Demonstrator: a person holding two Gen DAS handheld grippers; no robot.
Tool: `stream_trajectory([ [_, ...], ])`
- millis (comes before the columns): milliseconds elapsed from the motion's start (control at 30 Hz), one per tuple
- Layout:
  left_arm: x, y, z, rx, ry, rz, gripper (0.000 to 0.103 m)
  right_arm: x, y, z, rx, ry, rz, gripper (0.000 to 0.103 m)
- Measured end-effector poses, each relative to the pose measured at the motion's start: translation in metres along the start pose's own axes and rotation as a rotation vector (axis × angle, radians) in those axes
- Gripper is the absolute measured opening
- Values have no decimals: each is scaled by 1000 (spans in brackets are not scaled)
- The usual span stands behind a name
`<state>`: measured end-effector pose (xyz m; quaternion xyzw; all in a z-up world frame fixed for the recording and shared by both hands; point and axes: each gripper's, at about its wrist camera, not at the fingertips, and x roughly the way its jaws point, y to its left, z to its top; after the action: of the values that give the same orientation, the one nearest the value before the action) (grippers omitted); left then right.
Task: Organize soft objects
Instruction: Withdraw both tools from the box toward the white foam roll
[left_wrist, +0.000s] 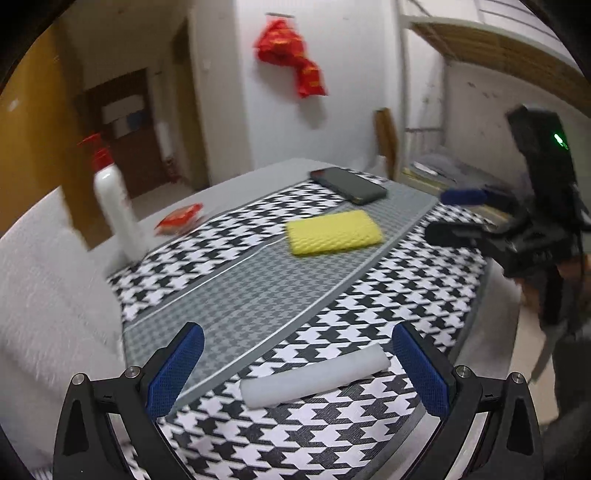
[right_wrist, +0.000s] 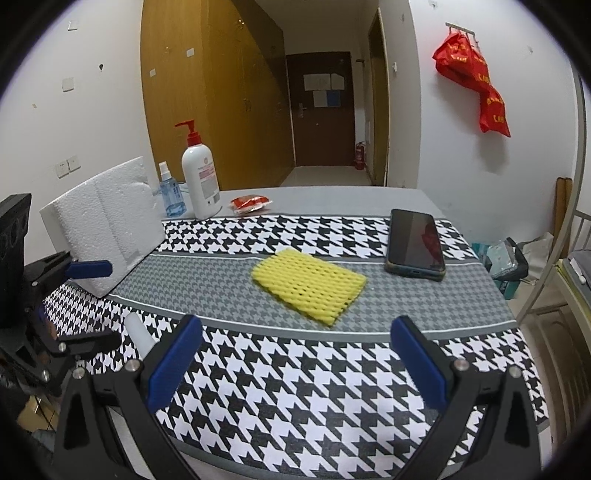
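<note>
Left wrist: left tool (left_wrist: 297, 369) open over white foam roll (left_wrist: 314, 376); right tool (right_wrist: 295, 365) open, empty; yellow foam mesh pad (right_wrist: 308, 286) untouched. Nothing organized yet.

The table (right_wrist: 332, 194) carries a houndstooth cloth (right_wrist: 295, 387). On the cloth, the yellow foam net (right_wrist: 308, 286) lies at the centre. A phone (right_wrist: 415, 242) is at 2 o'clock from it, and a white foam roll (left_wrist: 314, 376) at 8 o'clock.

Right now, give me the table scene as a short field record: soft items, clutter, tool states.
surface: houndstooth-patterned table mat
soft item 1: yellow netted foam pad, flat on the grey centre band
soft item 2: white foam roll, lying on the mat below the left tool
left tool: open, empty
right tool: open, empty, short of the pad
foam block: white polystyrene slab, upright at the mat's left edge
clutter: dark smartphone; white pump bottle with red top; small blue spray bottle; red packet
</note>
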<state>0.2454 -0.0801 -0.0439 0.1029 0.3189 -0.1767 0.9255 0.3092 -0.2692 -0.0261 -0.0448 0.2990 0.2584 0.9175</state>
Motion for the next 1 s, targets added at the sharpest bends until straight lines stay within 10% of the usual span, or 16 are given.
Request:
stream_trajectory([
  [600, 38, 22, -12, 96, 199, -326, 87, 33, -6, 10, -50, 115, -20, 103],
  [833, 48, 24, -17, 141, 224, -267, 82, 36, -1, 13, -94, 113, -10, 103],
  [1000, 38, 16, -19, 184, 216, -309, 48, 42, -11, 12, -67, 130, -10, 103],
])
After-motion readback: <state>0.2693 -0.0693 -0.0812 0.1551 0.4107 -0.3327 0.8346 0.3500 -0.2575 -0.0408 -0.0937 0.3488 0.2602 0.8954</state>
